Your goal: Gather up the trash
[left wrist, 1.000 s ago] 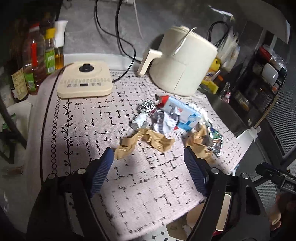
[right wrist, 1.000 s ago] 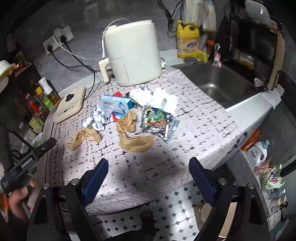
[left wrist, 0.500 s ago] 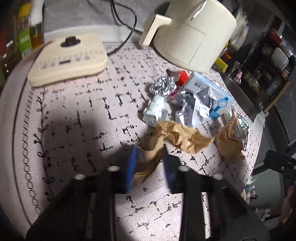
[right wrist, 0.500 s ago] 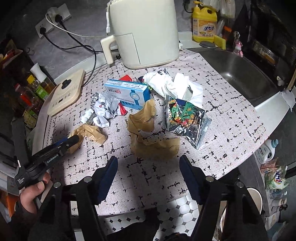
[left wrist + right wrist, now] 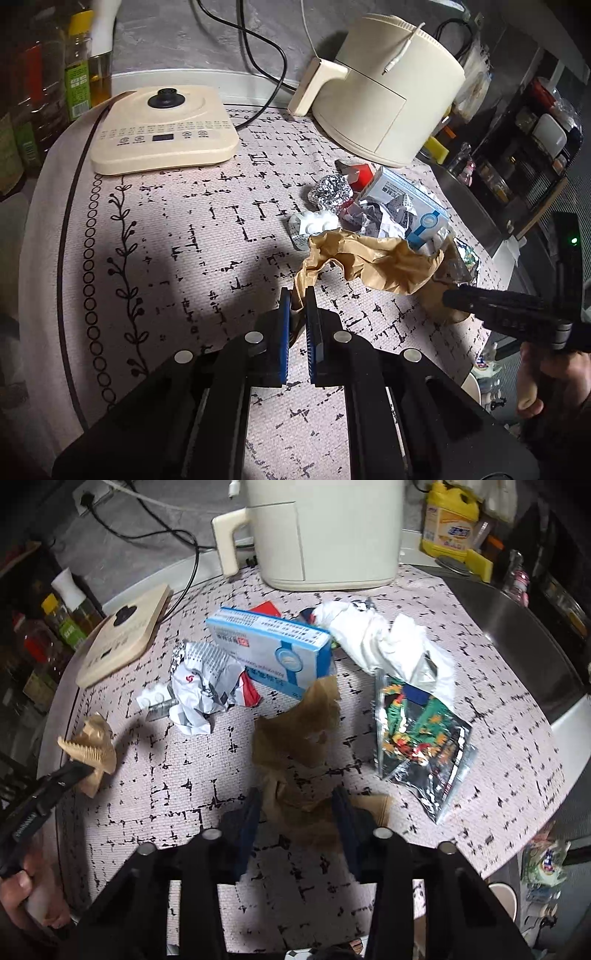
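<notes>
Trash lies in a heap on the patterned tablecloth (image 5: 177, 236). My left gripper (image 5: 298, 295) is shut on the near end of a crumpled brown paper strip (image 5: 373, 258); from the right wrist view it (image 5: 79, 766) holds that strip (image 5: 96, 742) at the far left. My right gripper (image 5: 297, 805) points steeply down over a second brown paper wad (image 5: 299, 738). Its jaws are closing, and the wad fills the gap against both pads. Behind lie a blue and white box (image 5: 273, 646), crumpled white paper (image 5: 199, 686), a white wrapper (image 5: 380, 642), a foil snack packet (image 5: 417, 738) and a foil ball (image 5: 330, 188).
A cream air fryer (image 5: 384, 96) and a flat induction cooker (image 5: 162, 125) stand at the back, with cables behind. Bottles (image 5: 77, 62) line the left edge. A steel sink (image 5: 517, 635) and a yellow detergent bottle (image 5: 448, 520) are at the right. The table's front edge is close.
My left gripper came down and forward and closed on the end of the brown strip. My right gripper dropped toward the second brown wad, and its jaws narrowed around it.
</notes>
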`<action>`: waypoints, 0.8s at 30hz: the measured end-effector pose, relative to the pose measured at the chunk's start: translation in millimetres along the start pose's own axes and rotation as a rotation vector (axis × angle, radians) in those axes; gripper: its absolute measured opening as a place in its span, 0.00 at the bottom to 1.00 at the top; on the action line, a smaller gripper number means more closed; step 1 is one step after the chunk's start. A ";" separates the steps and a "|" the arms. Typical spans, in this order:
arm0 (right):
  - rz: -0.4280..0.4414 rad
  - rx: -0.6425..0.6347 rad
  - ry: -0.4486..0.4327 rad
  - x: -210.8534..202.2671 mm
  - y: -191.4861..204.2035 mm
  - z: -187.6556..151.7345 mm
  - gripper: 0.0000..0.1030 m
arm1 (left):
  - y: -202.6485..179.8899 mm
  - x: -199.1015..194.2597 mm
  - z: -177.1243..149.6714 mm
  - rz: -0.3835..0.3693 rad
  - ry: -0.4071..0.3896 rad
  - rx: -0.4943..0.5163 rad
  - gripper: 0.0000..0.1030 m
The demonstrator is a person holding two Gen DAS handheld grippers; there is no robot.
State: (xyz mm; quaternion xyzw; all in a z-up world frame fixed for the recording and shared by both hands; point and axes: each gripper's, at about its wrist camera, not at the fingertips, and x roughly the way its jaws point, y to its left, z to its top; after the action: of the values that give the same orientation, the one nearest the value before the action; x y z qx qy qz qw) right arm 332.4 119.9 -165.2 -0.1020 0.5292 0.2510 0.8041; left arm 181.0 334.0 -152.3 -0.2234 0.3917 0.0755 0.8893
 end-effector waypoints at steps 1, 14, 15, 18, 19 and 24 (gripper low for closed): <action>0.018 -0.004 0.009 2.1 0.5 0.7 0.15 | 0.3 -1.7 -0.4 0.005 -0.003 -0.007 0.08; 0.248 -0.099 -0.154 -81.2 -31.8 -26.6 0.09 | -71.0 -32.9 -25.7 0.096 -0.095 -0.032 0.08; 0.252 -0.098 -0.165 -88.2 -38.8 -30.9 0.09 | -80.8 -33.5 -30.3 0.100 -0.096 -0.037 0.08; 0.262 -0.077 -0.191 -110.8 -68.7 -47.8 0.09 | -109.8 -33.7 -41.7 0.098 -0.086 -0.041 0.08; 0.263 -0.067 -0.199 -118.1 -80.7 -54.8 0.09 | -120.9 -34.2 -45.4 0.094 -0.085 -0.030 0.08; 0.236 -0.010 -0.235 -145.9 -141.7 -89.1 0.10 | -172.7 -27.5 -63.4 0.076 -0.048 0.043 0.08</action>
State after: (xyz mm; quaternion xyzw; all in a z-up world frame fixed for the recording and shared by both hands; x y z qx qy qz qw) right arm 287.8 -82.5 -85.3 -0.0134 0.4385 0.3565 0.8249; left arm 173.7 152.7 -111.4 -0.1873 0.3801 0.1061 0.8995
